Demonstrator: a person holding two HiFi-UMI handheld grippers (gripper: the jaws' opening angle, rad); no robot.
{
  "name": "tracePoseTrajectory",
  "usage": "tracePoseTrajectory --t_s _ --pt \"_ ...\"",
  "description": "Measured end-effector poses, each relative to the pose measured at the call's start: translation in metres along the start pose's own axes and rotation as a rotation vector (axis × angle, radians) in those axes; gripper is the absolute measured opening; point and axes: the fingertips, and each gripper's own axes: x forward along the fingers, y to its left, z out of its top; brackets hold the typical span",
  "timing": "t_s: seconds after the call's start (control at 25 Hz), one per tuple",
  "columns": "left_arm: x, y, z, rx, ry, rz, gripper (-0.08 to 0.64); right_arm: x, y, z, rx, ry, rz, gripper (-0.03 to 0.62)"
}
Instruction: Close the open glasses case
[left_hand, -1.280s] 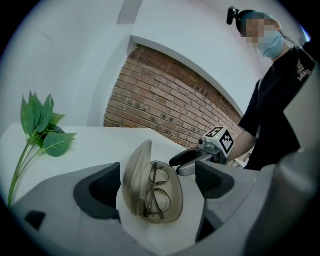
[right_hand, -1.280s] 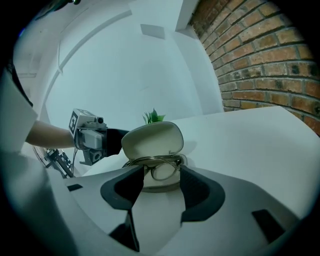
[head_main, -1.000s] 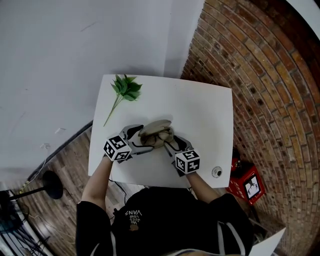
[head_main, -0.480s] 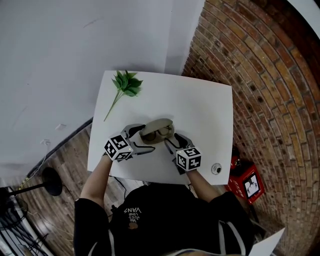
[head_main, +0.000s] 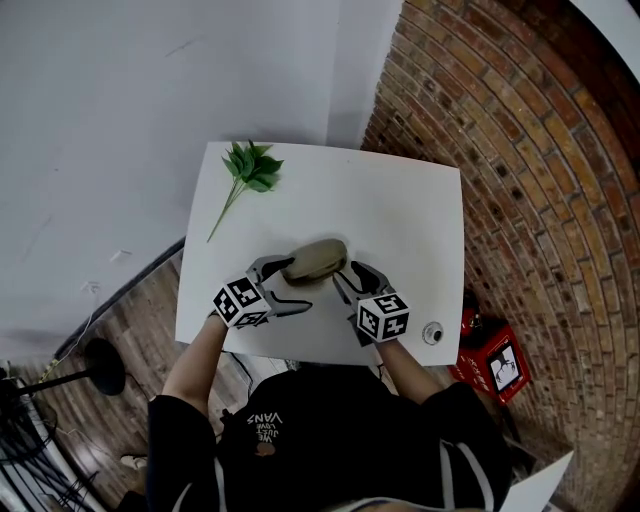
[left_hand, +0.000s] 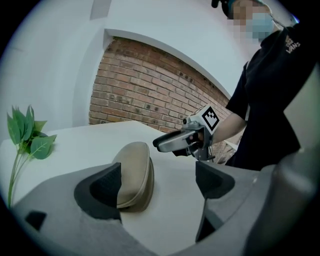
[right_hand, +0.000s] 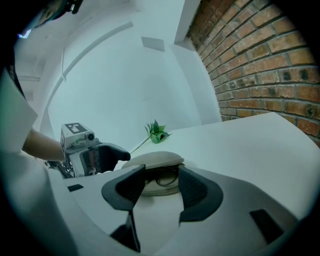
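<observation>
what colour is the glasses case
The glasses case is a plain beige-tan, with no pattern. It shows best in the left gripper view.

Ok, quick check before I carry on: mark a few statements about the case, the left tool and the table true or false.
1. The glasses case is fully shut. False: the right gripper view shows a gap under the lid, with the glasses visible inside.
2. A green sprig lies on the table beyond the case. True.
3. The left tool is clamped on the case. False: its jaws stand wide apart, with the case beside one of them only.
4. The case rests on the table. True.
</observation>
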Motion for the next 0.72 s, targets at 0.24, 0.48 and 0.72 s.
tracePoseTrajectory --t_s 0.24,0.48,0.72 --pt "0.006 -0.009 -0.009 0.005 0.017 -0.001 0.46 0.004 0.002 0.0 -0.029 0.001 0.001 0.207" --pt "0.009 -0.01 -0.018 0.009 0.025 0.01 0.445 0.014 0.011 -0.008 -0.073 0.036 0.028 0.207" --pt "0.013 -0.014 -0.024 0.0 0.046 0.008 0.445 0.021 0.011 -0.019 -0.095 0.086 0.032 0.213"
